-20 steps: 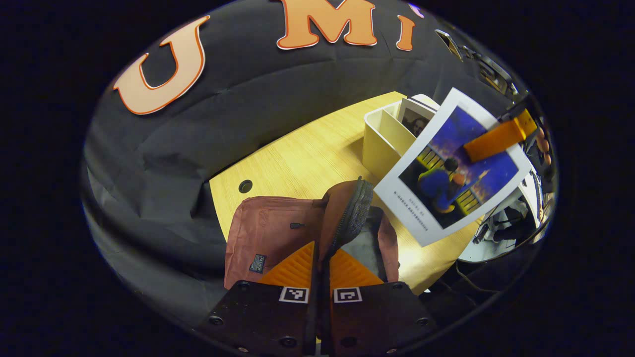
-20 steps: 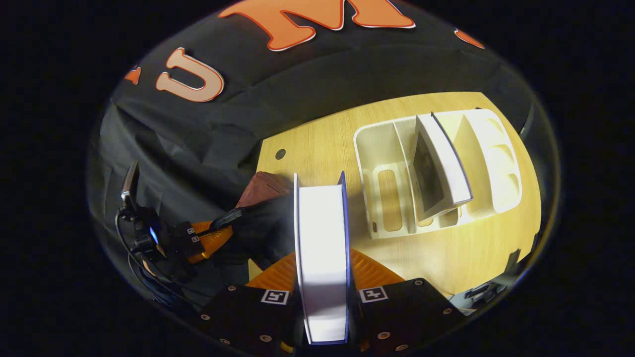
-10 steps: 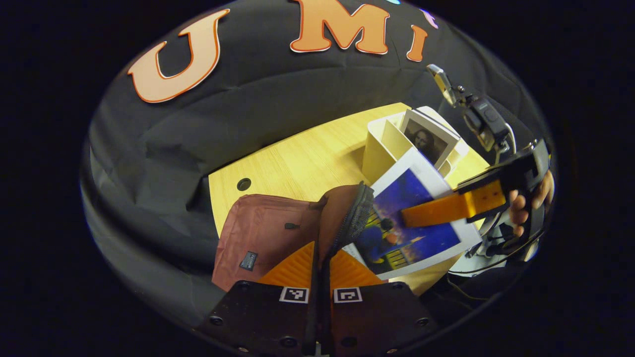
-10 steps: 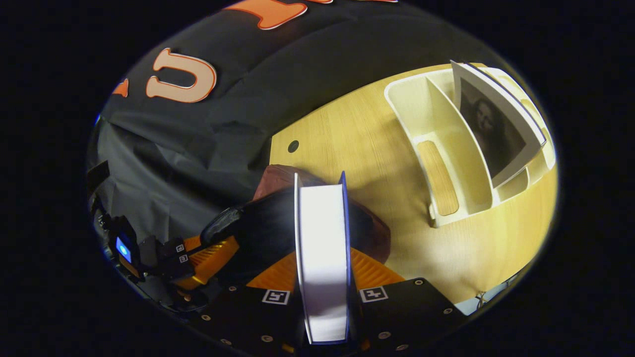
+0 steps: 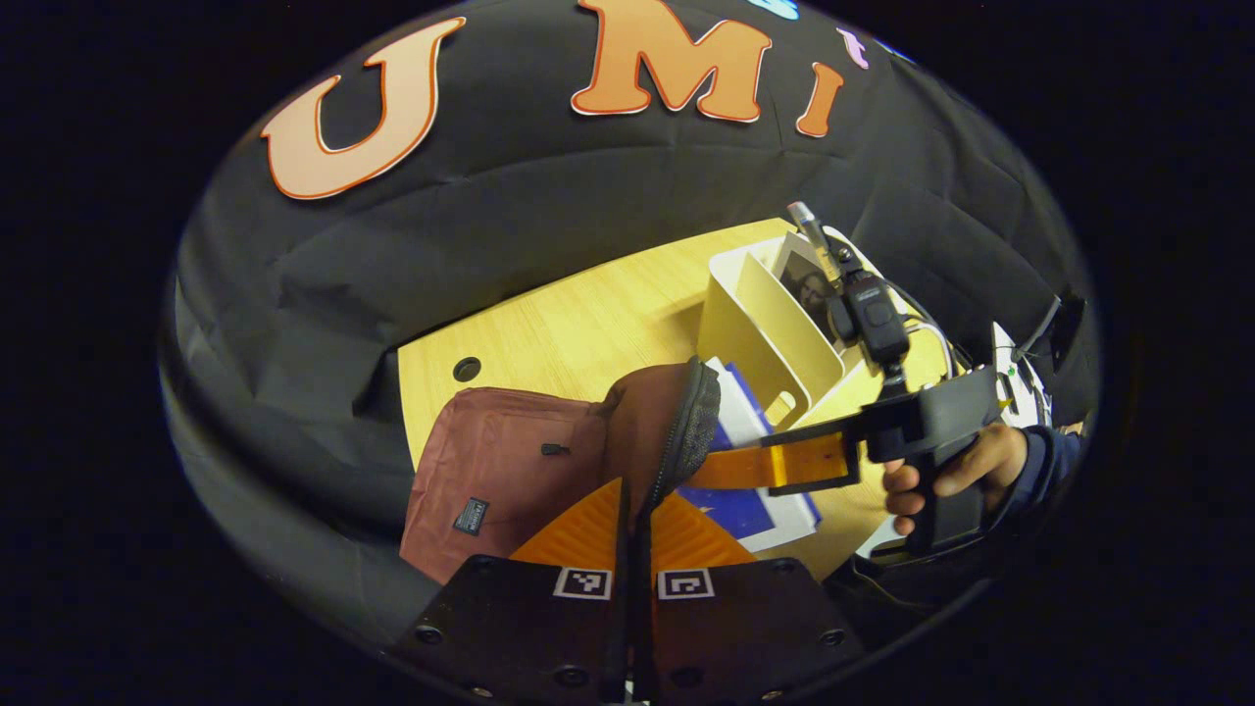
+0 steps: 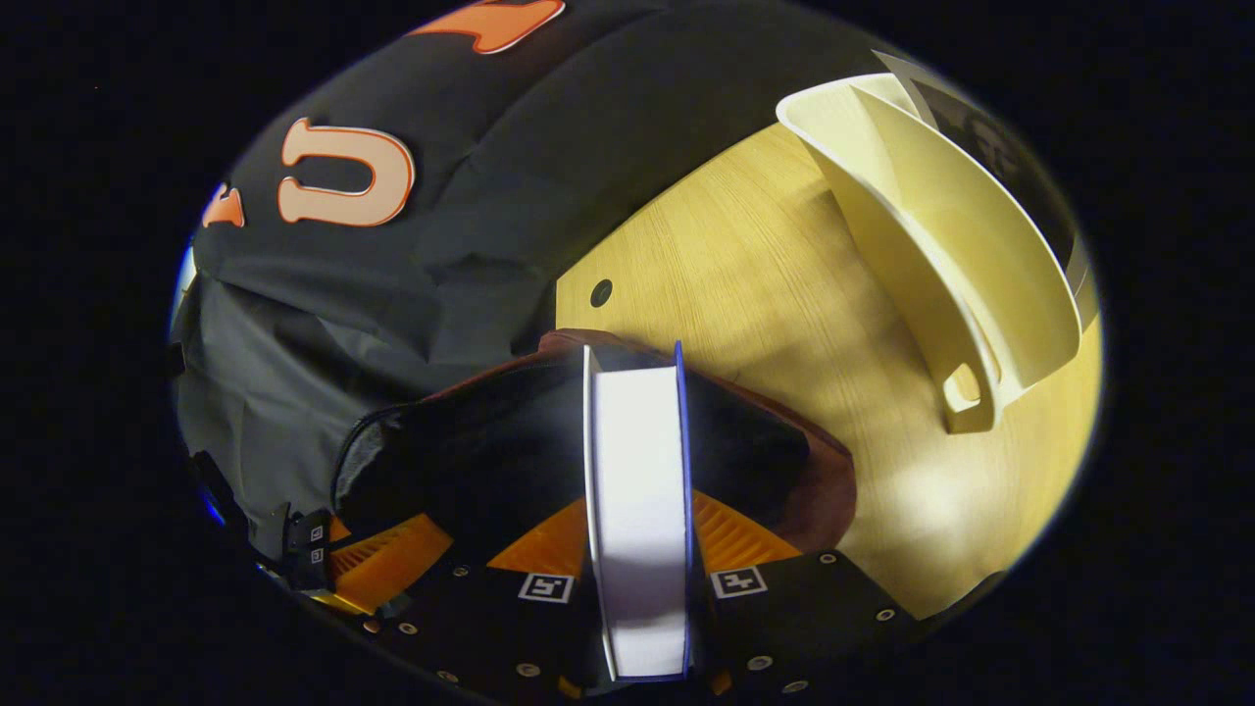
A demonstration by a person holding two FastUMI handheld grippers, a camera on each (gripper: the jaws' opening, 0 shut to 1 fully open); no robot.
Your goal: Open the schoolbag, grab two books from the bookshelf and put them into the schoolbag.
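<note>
Clearly you kept the left tongs clamped on the schoolbag's zipped rim so its mouth gaped, while the right tongs, clamped on the book, pushed it into that opening, beside the bookshelf.

Both views look down close, sharing the schoolbag.

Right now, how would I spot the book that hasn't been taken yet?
On the wooden table stands a cream bookshelf with slanted dividers. The remaining book leans inside it; its dark portrait cover differs from the blue one going into the bag.
</note>
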